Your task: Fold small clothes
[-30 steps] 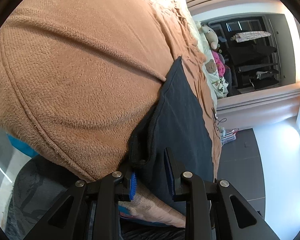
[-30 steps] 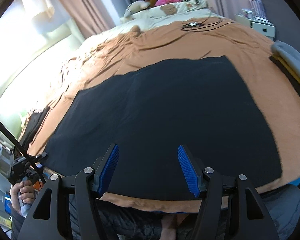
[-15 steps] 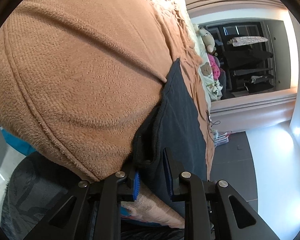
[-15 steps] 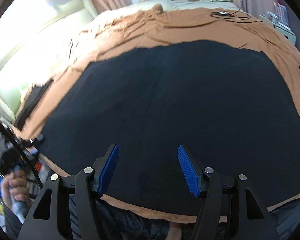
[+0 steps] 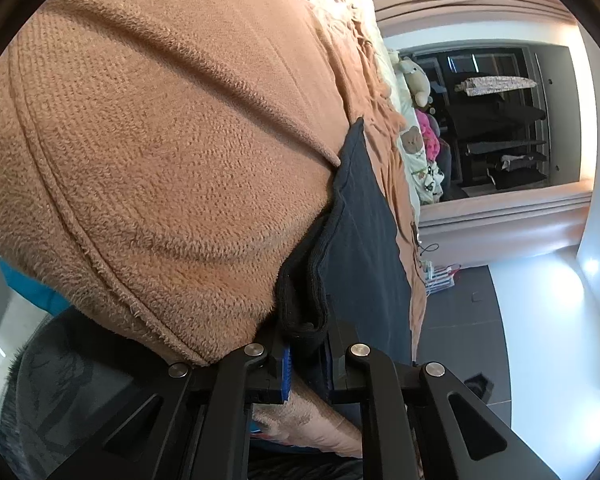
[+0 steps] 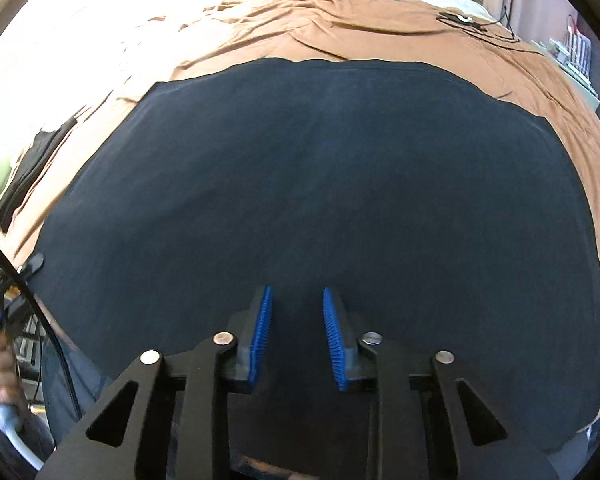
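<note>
A dark navy garment (image 6: 320, 184) lies spread flat on a brown fleece blanket (image 6: 380, 28) over a bed. In the left wrist view my left gripper (image 5: 306, 356) is shut on the garment's thick hemmed corner (image 5: 304, 300) at the blanket's near edge; the rest of the garment (image 5: 364, 232) runs away to the right. My right gripper (image 6: 296, 336) hovers low over the garment's near middle, its blue pads (image 6: 260, 332) partly closed with a narrow gap and no cloth between them.
The brown blanket (image 5: 160, 140) bulges over the bed's edge. Stuffed toys and pillows (image 5: 416, 120) lie at the bed's head, with dark shelves (image 5: 500, 132) behind. A cable and small device (image 6: 460, 20) lie on the blanket. Dark clothing (image 6: 36, 160) lies at the left edge.
My left gripper has closed onto the garment's corner. My right gripper has moved down close over the garment and its jaws have narrowed from wide open.
</note>
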Action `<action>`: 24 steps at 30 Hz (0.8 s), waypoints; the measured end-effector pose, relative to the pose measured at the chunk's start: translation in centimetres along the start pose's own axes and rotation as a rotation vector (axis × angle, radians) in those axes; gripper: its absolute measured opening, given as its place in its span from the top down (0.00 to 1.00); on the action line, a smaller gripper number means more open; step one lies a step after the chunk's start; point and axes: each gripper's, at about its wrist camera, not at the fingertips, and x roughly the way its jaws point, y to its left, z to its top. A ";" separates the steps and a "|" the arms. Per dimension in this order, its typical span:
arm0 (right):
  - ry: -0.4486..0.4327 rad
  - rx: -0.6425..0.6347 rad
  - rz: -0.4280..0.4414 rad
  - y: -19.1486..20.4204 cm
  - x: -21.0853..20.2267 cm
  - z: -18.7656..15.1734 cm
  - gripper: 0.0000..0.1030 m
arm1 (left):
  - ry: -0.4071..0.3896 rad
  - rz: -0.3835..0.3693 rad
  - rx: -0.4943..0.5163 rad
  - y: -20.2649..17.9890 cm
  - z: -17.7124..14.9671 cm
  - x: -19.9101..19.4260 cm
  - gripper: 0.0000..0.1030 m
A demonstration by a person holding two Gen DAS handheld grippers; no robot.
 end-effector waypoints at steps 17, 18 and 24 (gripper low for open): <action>0.044 -0.004 -0.013 0.0 6.2 8.8 0.81 | -0.048 0.058 -0.025 -1.2 -0.7 0.2 0.87; 0.046 -0.006 -0.014 0.0 6.4 9.1 0.81 | -0.058 0.057 -0.036 -1.1 -0.8 0.2 0.87; 0.055 -0.032 -0.045 -0.1 8.6 12.1 0.81 | -0.097 0.049 -0.075 -1.0 -1.3 0.2 0.87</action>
